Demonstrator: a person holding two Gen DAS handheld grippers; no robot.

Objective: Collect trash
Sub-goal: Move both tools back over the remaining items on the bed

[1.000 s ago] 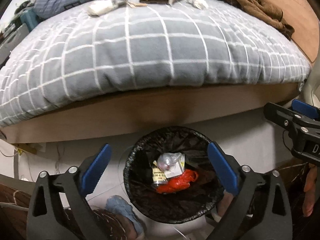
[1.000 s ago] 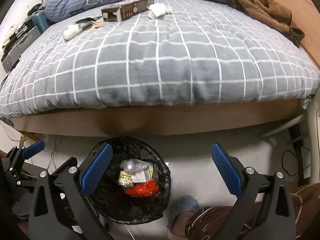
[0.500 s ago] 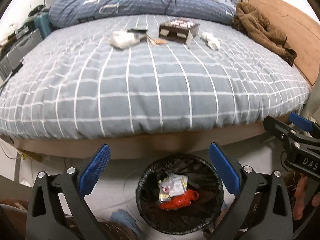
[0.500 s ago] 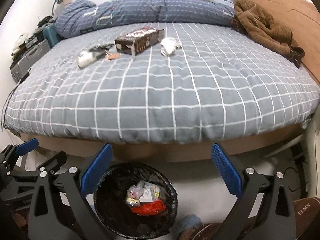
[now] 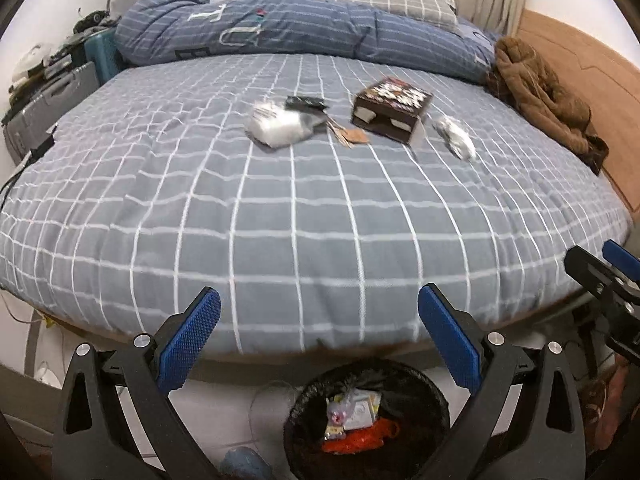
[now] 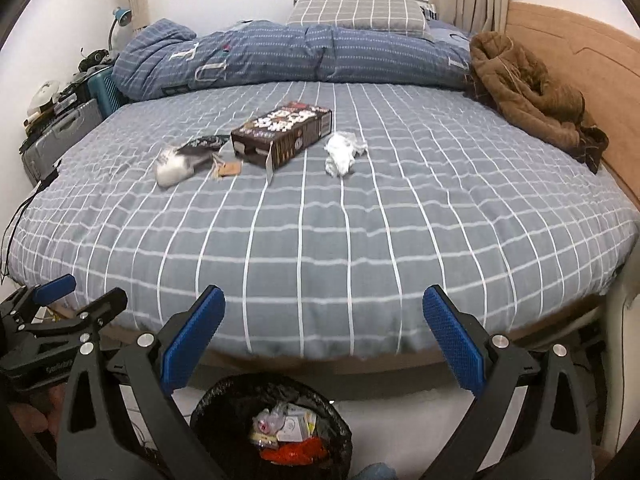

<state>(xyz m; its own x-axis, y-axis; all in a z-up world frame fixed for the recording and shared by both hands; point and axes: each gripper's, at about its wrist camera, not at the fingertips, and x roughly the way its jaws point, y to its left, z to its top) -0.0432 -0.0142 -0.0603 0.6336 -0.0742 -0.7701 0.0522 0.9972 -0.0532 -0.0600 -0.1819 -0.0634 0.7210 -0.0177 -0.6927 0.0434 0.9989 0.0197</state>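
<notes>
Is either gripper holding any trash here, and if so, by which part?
Nothing is held. The left gripper and right gripper are both open and empty, above the bin.

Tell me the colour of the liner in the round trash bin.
Black; the round trash bin's plastic liner shows best in the right wrist view.

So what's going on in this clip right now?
A person is clearing trash off a bed. Both grippers, left gripper and right gripper, are open and empty above the bin, which already holds some rubbish. On the checked bedspread lie a dark carton, a crumpled white tissue, a whitish wrapper and small scraps.
</notes>
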